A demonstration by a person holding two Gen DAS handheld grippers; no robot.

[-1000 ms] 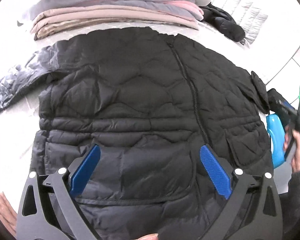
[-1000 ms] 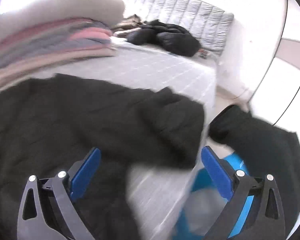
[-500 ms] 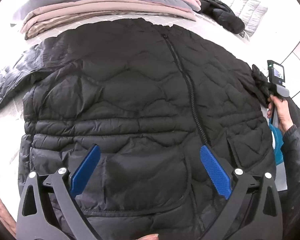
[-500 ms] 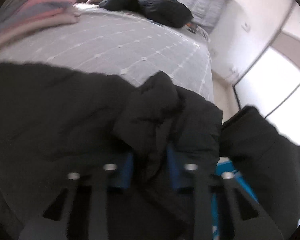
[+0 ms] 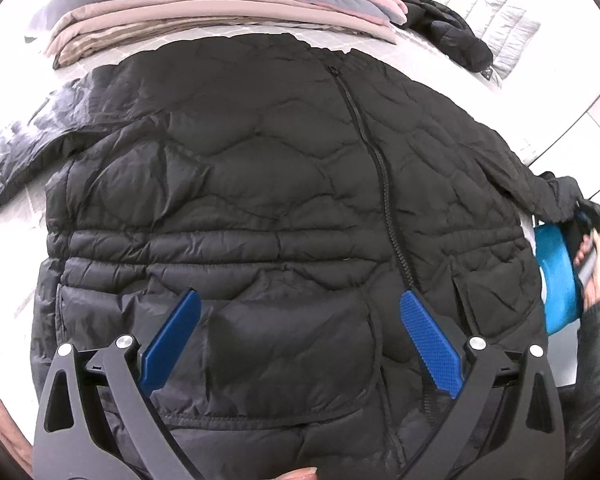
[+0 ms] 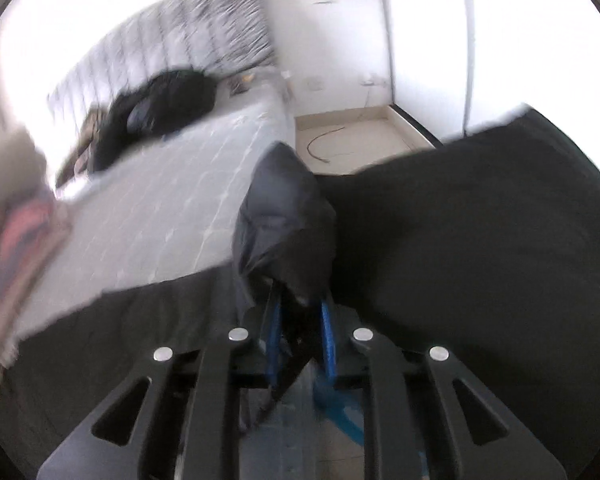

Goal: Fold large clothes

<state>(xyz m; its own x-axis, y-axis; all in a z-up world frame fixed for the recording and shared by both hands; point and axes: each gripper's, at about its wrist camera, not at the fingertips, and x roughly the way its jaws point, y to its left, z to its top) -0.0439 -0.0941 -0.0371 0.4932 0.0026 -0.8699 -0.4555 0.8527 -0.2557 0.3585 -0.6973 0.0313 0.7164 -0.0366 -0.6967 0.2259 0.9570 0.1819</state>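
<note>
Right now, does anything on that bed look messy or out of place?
Mostly the dark clothes dumped in a crumpled heap at the far end, beside the neatly folded stack. The black jacket lies flat, one sleeve pinched up in the right gripper.

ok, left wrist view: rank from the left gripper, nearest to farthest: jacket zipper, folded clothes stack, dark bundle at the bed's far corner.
From the left gripper, jaws open over the black jacket:
1. Zipper: just right of centre, running up the jacket.
2. Folded clothes stack: past the collar, top centre.
3. Dark bundle: upper right, behind the stack.

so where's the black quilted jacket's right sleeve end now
In the right wrist view it sits centre frame, pinched in the right claw, lifted beside the grey quilted bed.
</note>
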